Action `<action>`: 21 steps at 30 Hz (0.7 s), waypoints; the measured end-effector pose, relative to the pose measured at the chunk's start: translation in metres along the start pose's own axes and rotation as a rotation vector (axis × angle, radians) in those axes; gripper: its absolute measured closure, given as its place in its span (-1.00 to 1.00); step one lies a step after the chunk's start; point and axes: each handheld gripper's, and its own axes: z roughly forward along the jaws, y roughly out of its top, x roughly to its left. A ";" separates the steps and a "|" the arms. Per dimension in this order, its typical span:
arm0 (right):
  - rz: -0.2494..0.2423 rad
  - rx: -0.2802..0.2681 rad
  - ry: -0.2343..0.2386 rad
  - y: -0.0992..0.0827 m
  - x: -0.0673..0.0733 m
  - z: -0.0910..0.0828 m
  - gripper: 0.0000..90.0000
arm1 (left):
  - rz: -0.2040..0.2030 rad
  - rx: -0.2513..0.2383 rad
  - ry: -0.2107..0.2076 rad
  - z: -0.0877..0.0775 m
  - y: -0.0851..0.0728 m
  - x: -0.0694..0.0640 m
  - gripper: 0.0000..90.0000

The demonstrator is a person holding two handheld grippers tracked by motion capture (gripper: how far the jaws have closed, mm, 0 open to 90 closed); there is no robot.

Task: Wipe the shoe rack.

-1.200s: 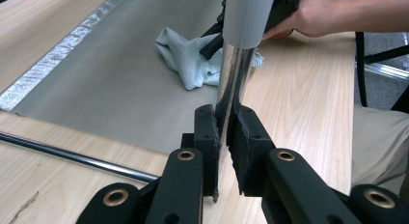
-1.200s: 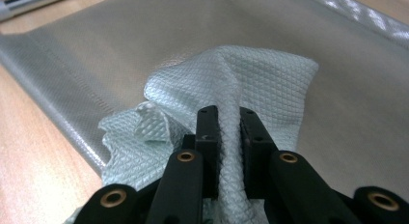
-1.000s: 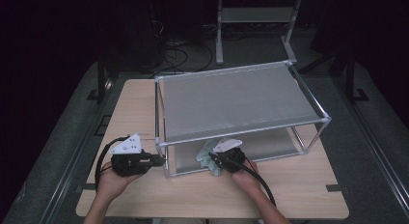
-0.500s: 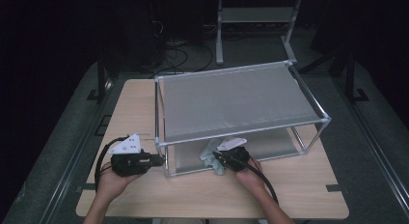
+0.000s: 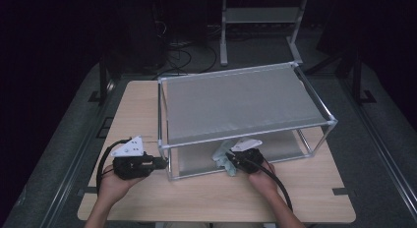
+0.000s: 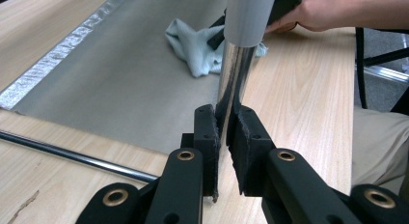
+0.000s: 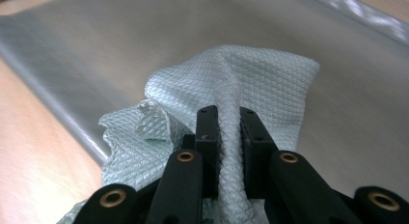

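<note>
- Left tool (image 6: pixel 224 151): its black jaws were closed on the front corner post (image 6: pixel 236 74) of the two-tier rack of silver metal tubing and grey sheet shelves (image 5: pixel 246 98), apparently steadying it. In the high view this tool (image 5: pixel 160 163) lay at the rack's near left corner.
- Right tool (image 7: pixel 226 137): its jaws were pinched shut on a raised fold of the pale green, diamond-textured cleaning cloth (image 7: pixel 251 84); in the high view the same tool (image 5: pixel 235 161) reached in under the upper shelf.
- Cloth position: crumpled, it rested on the front part of the grey lower shelf (image 6: pixel 120 74), partly overhanging that shelf's near edge toward the light wooden table (image 5: pixel 206 198); the high view showed the cloth (image 5: pixel 222 159) just left of the right tool.
- Progress, as judged: the work appeared to be wiping the lower shelf. The cloth was gripped and in contact with the sheet, but sat near the front edge; most of the shelf, toward the rear and the right end, probably remained to be wiped.
</note>
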 end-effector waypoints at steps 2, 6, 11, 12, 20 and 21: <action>0.029 0.007 -0.008 -0.001 -0.001 -0.001 0.79 | 0.000 -0.003 -0.001 0.001 0.000 0.000 0.80; -0.001 -0.008 0.015 0.010 0.017 0.011 0.79 | 0.001 -0.002 0.004 0.001 0.000 0.000 0.80; -0.069 -0.011 0.030 0.022 0.032 0.022 0.79 | -0.002 -0.003 0.000 0.000 0.000 0.000 0.80; -0.062 -0.010 0.026 0.021 0.028 0.021 0.79 | -0.001 -0.002 0.000 0.000 0.000 0.000 0.80; -0.088 -0.012 0.045 0.029 0.042 0.025 0.79 | -0.003 0.000 0.001 0.001 0.001 0.000 0.80; -0.105 -0.012 0.044 0.031 0.046 0.027 0.79 | -0.004 -0.001 0.002 0.001 0.001 0.000 0.80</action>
